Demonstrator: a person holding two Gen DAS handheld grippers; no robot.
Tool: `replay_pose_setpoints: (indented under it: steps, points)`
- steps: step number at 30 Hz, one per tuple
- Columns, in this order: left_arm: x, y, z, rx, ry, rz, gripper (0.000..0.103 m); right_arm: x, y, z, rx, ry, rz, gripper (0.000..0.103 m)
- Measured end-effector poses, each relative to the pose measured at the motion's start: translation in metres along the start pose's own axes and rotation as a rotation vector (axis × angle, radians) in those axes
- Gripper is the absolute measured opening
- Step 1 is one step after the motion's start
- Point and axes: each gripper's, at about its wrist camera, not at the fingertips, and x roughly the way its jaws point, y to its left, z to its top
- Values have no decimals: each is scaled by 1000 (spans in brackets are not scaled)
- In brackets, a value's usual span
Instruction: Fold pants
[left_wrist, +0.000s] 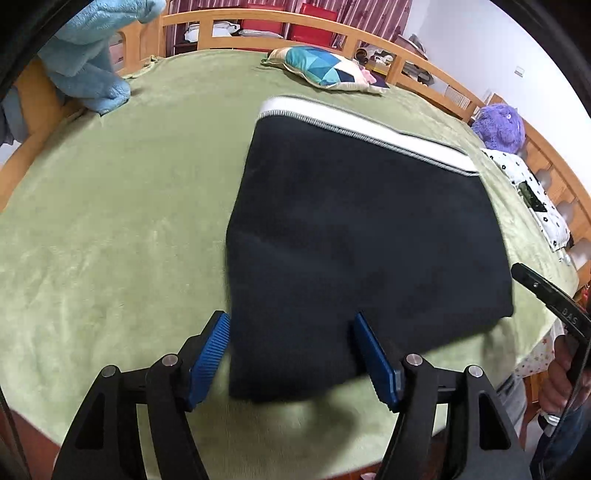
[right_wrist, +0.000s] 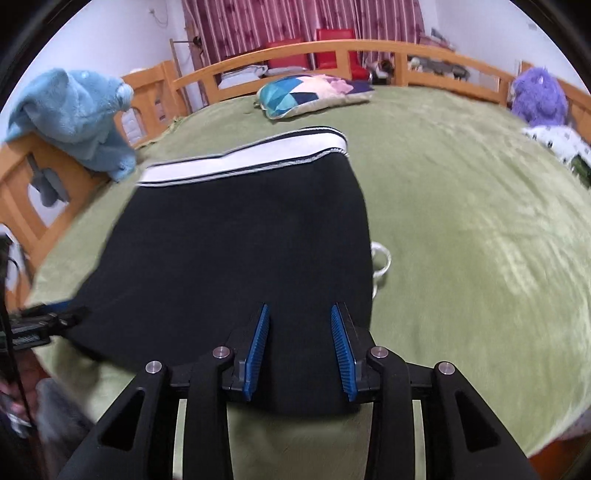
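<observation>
Green fleece bed (left_wrist: 110, 221): both grippers, left (left_wrist: 291, 354) and right (right_wrist: 301, 350), spread over folded black white-waistband pants (left_wrist: 362, 229); careless pinching could drag layers askew.

Both wrist views low over pants (left_wrist: 362, 236)

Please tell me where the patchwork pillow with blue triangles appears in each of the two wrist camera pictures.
Left wrist view: the pillow lies at top centre, right of the middle, beyond the white waistband.
Right wrist view: the pillow lies at top centre, beyond the waistband's right end.
Shared landmark: the wooden bed rail behind it.
</observation>
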Motion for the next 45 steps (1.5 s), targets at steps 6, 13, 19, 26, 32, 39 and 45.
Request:
replay_pose_setpoints:
  steps: [6,13,19,26,32,39,45]
  points:
    - [-65,-40,22,38,-127,12,70,-69,13,22,34,-110,-41,74]
    - [-123,-88,28,58,-257,5,81,-130,25,47,28,-192,-173,77]
    - [-144,-110,17,50,-298,35,89,-174,30,41,23,-250,-189,96]
    - [-169,-121,-3,66,-349,79,94,-202,36,23,21,-285,-218,103]
    - [-182,-127,-10,83,-382,81,94,-214,34,12,34,-291,-232,103]
    - [-185,-128,-12,77,-377,75,94,-220,33,10,41,-297,-235,103]
    - [-184,-131,-12,74,-370,76,94,-221,28,7,54,-290,-230,103]
